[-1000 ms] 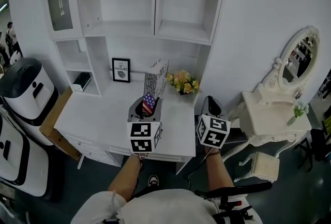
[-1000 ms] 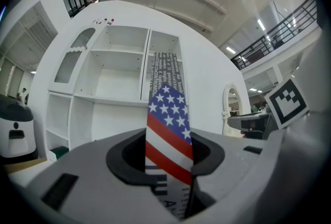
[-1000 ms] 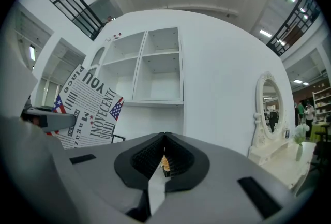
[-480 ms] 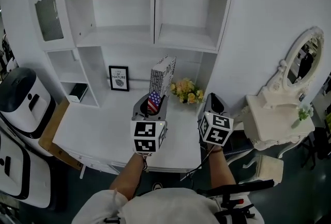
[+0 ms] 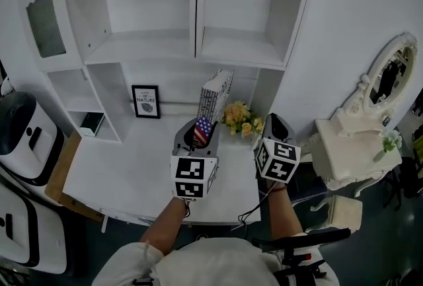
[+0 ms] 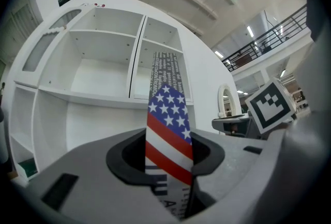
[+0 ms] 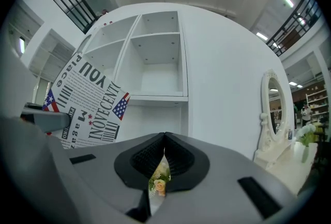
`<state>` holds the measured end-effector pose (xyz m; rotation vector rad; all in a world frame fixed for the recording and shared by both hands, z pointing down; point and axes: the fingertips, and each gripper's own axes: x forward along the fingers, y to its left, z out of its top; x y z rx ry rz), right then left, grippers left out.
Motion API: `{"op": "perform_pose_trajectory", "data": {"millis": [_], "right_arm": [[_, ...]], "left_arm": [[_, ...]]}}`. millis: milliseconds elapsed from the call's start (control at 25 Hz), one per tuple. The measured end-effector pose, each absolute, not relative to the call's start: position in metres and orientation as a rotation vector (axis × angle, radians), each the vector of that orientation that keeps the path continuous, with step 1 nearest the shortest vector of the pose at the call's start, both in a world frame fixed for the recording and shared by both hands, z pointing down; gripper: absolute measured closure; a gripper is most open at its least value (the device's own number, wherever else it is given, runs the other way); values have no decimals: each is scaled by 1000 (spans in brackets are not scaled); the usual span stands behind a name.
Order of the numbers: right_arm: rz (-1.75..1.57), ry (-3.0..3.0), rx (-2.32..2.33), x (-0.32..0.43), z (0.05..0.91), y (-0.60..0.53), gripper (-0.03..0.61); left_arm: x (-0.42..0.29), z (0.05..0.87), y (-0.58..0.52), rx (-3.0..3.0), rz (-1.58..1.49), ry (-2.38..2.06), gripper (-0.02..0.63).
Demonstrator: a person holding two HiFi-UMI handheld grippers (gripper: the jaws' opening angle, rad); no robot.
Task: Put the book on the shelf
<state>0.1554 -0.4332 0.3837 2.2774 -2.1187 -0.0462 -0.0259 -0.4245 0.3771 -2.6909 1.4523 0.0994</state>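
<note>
Landmark: white shelf unit [image 5: 196, 7] that stood on the back of the white worktop [image 5: 119, 172], with two open compartments side by side and a low recess beneath them.
Book: a book [image 5: 217, 90] with a newsprint cover and a stars-and-stripes corner stood on end, leaning slightly. It was in the air in front of the shelf unit's low recess, under the divider between the two compartments, and in none of the compartments.
Left tool: the left tool [image 5: 198, 135] was clamped on the book's lower edge, and the flag corner rose between its two jaws.
Right tool: the right tool [image 5: 273, 127] was held beside the shelf unit's right upright. Its jaws were pressed together at the tips and held nothing; only a thin slit below showed the flowers beyond.
Flowers: a small bunch of yellow and pink flowers [image 5: 241, 117] sat at the right end of the shelf unit's recess.
Frame: a black-framed print [image 5: 146, 101] leaned against the back of the recess, left of the book.
Beyond: a white dressing table [image 5: 350, 159] with an oval mirror [image 5: 390, 76] stood to the right of the shelf unit.
</note>
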Motion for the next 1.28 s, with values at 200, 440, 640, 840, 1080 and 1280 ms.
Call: {"op": "perform_pose_trajectory", "data": {"millis": [200, 440, 640, 840, 1080, 1280], "right_arm": [[-55, -2118, 2282, 162, 380, -442, 557], [-90, -2143, 2250, 167, 370, -448, 557], [-104, -2163, 2229, 173, 362, -446, 557], [-88, -2192, 2224, 180, 360, -444, 557], [-104, -2205, 2212, 185, 355, -440, 557], [-106, -2214, 2206, 189, 347, -442, 557]], "left_arm": [[-18, 383, -431, -2707, 106, 1438, 454], [-18, 384, -429, -2679, 110, 1490, 454], [-14, 379, -419, -2640, 86, 1508, 454], [-11, 374, -413, -2611, 77, 1542, 454], [-2, 356, -401, -2594, 97, 1511, 454], [8, 340, -402, -2621, 106, 1528, 454]]}}
